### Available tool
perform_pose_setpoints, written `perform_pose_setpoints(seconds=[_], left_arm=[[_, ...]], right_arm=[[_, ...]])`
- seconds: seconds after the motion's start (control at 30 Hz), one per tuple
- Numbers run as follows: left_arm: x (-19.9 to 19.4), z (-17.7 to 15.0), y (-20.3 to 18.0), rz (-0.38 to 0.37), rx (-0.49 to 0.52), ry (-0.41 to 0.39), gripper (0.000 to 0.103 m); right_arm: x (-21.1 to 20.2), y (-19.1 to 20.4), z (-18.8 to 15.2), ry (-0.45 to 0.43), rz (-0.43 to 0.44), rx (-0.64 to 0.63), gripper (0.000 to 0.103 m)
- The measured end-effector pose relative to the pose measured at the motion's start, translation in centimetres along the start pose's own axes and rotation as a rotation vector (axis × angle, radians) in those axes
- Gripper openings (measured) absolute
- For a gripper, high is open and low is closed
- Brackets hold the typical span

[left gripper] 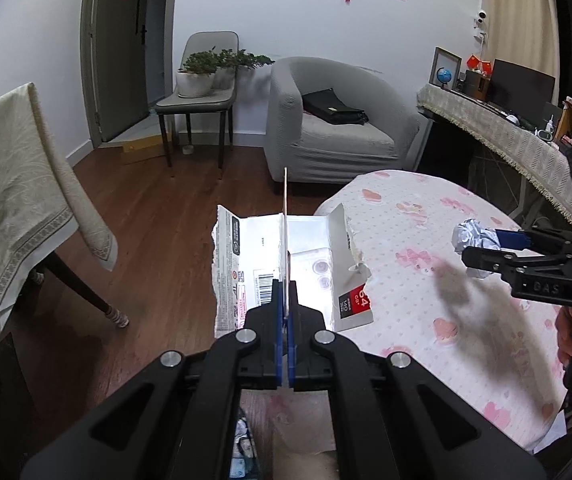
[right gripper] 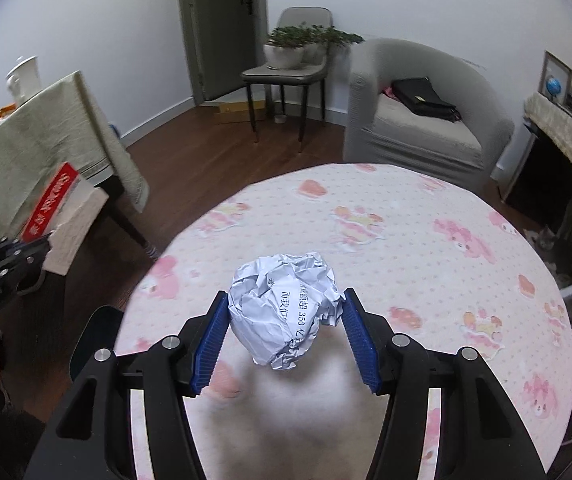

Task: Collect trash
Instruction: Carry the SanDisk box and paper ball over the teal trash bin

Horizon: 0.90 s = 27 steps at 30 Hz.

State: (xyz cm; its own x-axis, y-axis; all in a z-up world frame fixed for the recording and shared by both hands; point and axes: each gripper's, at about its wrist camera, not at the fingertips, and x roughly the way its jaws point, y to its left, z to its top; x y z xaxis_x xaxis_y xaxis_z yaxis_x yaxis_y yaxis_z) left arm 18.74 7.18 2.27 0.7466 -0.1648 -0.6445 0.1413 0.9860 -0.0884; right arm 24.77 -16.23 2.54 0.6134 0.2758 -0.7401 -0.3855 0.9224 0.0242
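Observation:
My left gripper [left gripper: 286, 280] is shut on a torn, flattened white carton [left gripper: 310, 256], pinching one upright flap. It holds the carton in the air over the left edge of the round table [left gripper: 426, 216]. My right gripper [right gripper: 286, 300] is shut on a crumpled ball of printed white paper [right gripper: 286, 308], lifted above the pink-patterned tablecloth [right gripper: 386, 220]. In the left wrist view the right gripper [left gripper: 474, 248] and the paper ball [left gripper: 474, 236] show at the right. In the right wrist view the left gripper [right gripper: 41, 244] and the carton [right gripper: 69, 216] show at the far left.
A second table with a beige cloth [left gripper: 13, 184] stands to the left. A grey armchair [left gripper: 326, 128] with a black bag, and a chair holding potted plants [left gripper: 201, 76], stand at the back. A desk with a monitor [left gripper: 522, 84] runs along the right. A dark bin rim [right gripper: 93, 340] shows by the table's left edge.

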Motion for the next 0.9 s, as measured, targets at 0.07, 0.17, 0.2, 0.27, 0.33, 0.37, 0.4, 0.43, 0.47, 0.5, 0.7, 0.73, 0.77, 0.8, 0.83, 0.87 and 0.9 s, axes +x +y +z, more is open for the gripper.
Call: perform_pose_setpoints(seconds=[0.07,0.17,0.2,0.27,0.33,0.37,0.4,0.43,0.47,0.5,0.7,0.73,0.77,0.8,0.83,0.87,0.9], left_arm=[[-0.3,-0.5,0.5,0.015,-0.005,0.006,0.002],[-0.8,-1.2,1.2,0.034,-0.021,0.016,0.002],[-1.1,-1.4,1.4,0.041,-0.024,0.017,0.002],[-1.4,-1.8,1.8,0.052,-0.026,0.017,0.002],[-1.6,-2.2,2.0,0.064,-0.027,0.021,0.002],[-1.6,-2.4,2.3,0.075,-0.03,0.027,0.002],[-1.5,-2.7,2.7,0.083,-0.034,0.034,0.002],[-1.4,-3.1,3.2,0.09,-0.04,0.04,0.002],[-1.2,-3.4,3.5,0.095,-0.045,0.047,0.003],[-0.9,-3.8,4.0,0.101,-0.051,0.058,0.003],[1.1,-6.5,7.4,0.155,-0.102,0.156,0.003],[1.2,-6.9,8.0,0.159,-0.113,0.166,0.003],[1.2,-7.2,8.4,0.163,-0.118,0.171,0.003],[1.2,-7.5,8.8,0.168,-0.122,0.176,0.003],[1.3,-7.9,9.3,0.173,-0.127,0.184,0.003],[1.3,-8.3,9.6,0.177,-0.133,0.192,0.003],[1.4,-8.8,10.0,0.181,-0.139,0.202,0.003]], right_arm=[[-0.3,1.1,-0.3,0.0,0.006,-0.018,0.058],[-0.5,2.2,-0.5,0.003,0.015,-0.032,0.058],[-0.5,2.5,-0.6,0.004,0.017,-0.036,0.058],[-0.7,3.6,-0.7,0.002,0.029,-0.046,0.058],[-0.7,4.5,-0.7,0.002,0.042,-0.054,0.058],[-0.7,5.1,-0.7,0.002,0.05,-0.061,0.058],[-0.7,5.6,-0.7,0.003,0.056,-0.067,0.058],[-0.7,6.2,-0.7,0.004,0.064,-0.074,0.058],[-0.7,7.0,-0.6,0.005,0.073,-0.081,0.058],[-0.7,7.4,-0.6,0.006,0.078,-0.086,0.058],[-0.1,10.9,-0.6,0.016,0.121,-0.116,0.058],[0.0,11.6,-0.6,0.018,0.13,-0.122,0.058],[0.1,12.3,-0.6,0.019,0.137,-0.127,0.058],[0.2,12.7,-0.6,0.02,0.143,-0.13,0.058],[0.3,13.3,-0.6,0.021,0.151,-0.134,0.058],[0.4,13.9,-0.7,0.023,0.159,-0.139,0.058],[0.4,14.3,-0.7,0.025,0.163,-0.142,0.058]])
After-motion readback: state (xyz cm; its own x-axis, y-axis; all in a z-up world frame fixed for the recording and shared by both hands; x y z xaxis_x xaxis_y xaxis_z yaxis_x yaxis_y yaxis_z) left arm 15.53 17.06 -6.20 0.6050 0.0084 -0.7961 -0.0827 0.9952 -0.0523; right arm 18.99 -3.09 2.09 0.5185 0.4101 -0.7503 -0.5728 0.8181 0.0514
